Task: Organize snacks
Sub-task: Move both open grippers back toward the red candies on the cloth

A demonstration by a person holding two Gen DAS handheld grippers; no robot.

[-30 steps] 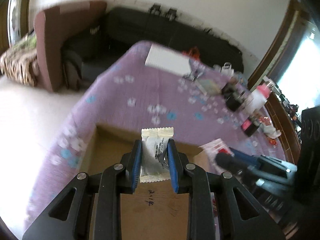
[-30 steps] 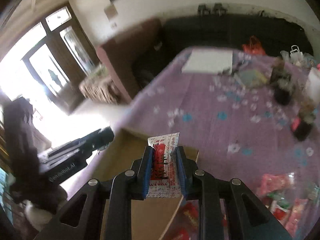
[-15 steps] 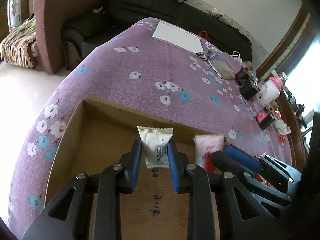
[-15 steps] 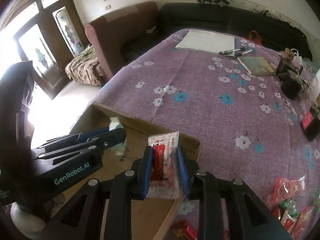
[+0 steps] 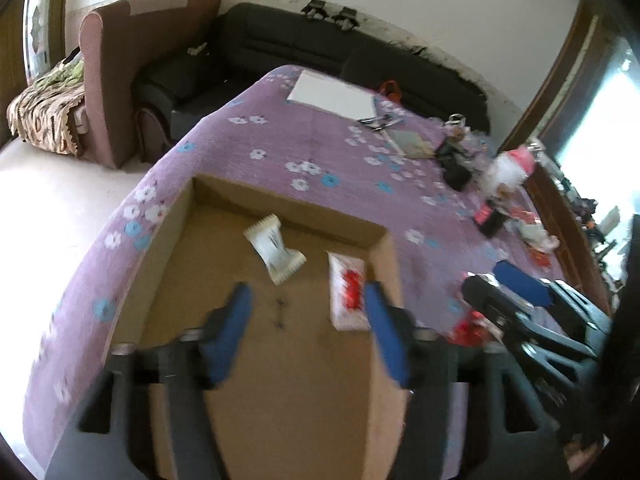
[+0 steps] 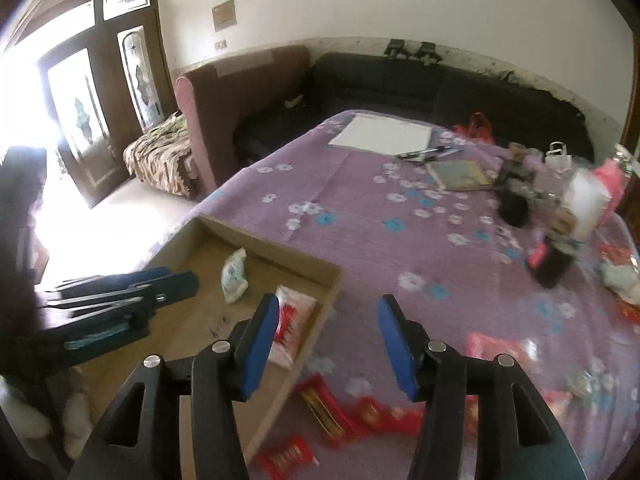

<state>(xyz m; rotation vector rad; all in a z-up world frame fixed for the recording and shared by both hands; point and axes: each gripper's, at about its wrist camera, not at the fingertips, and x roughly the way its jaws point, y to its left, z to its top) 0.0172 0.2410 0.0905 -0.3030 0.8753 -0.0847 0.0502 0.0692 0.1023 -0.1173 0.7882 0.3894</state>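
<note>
**Two packets dropped in the box, more waiting on the cloth**

My left gripper (image 5: 306, 320) hangs over the cardboard box (image 5: 180, 216), its jaws opening and nothing between them. Just ahead of its left finger, the white snack packet (image 5: 275, 254) lies loose on the box floor, tilted. Ahead of its right finger, close to the box's right wall, lies the red-and-white snack packet (image 5: 346, 292), also free of any pad.

My right gripper (image 6: 328, 340) sits over the box's right wall, jaws likewise opening and empty; the red-and-white packet shows just past its left finger, inside the box, while its right finger is out over the purple flowered tablecloth (image 6: 360, 208).

So I judge the step in hand is the release: both packets are in and I am letting go. Next comes another pick. The loose red snack packets (image 6: 356, 412) lie on the cloth below and right of my right gripper, near the box's outer wall. I need to swing over one, come down with the jaws wide enough, and close on a single wrapper without dragging its neighbours.
</note>
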